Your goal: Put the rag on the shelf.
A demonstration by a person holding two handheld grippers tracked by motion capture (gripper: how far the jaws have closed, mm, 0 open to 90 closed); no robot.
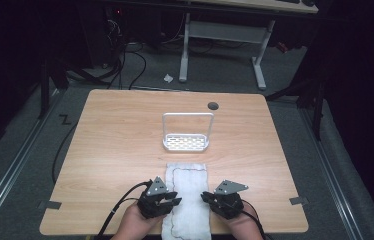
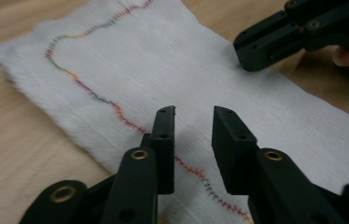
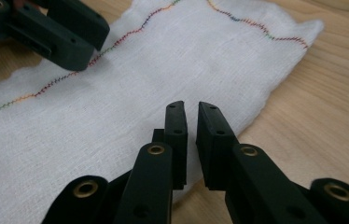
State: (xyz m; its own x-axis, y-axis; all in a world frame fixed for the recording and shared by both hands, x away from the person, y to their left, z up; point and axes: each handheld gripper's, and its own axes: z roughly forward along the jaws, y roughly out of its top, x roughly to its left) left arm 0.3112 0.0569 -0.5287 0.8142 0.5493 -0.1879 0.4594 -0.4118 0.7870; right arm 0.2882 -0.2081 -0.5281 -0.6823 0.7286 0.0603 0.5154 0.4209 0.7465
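Flanking white cloth (image 1: 189, 200) | left gripper (image 1: 173, 199) parted | right gripper (image 1: 205, 196) narrow | rack (image 1: 186, 143) empty

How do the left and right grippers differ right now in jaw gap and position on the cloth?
The left gripper has a wider jaw gap; the right gripper is nearly closed but grips nothing. The left sits over the white cloth's left edge with the stitched line, the right over its right edge. Both point inward, low over the cloth.
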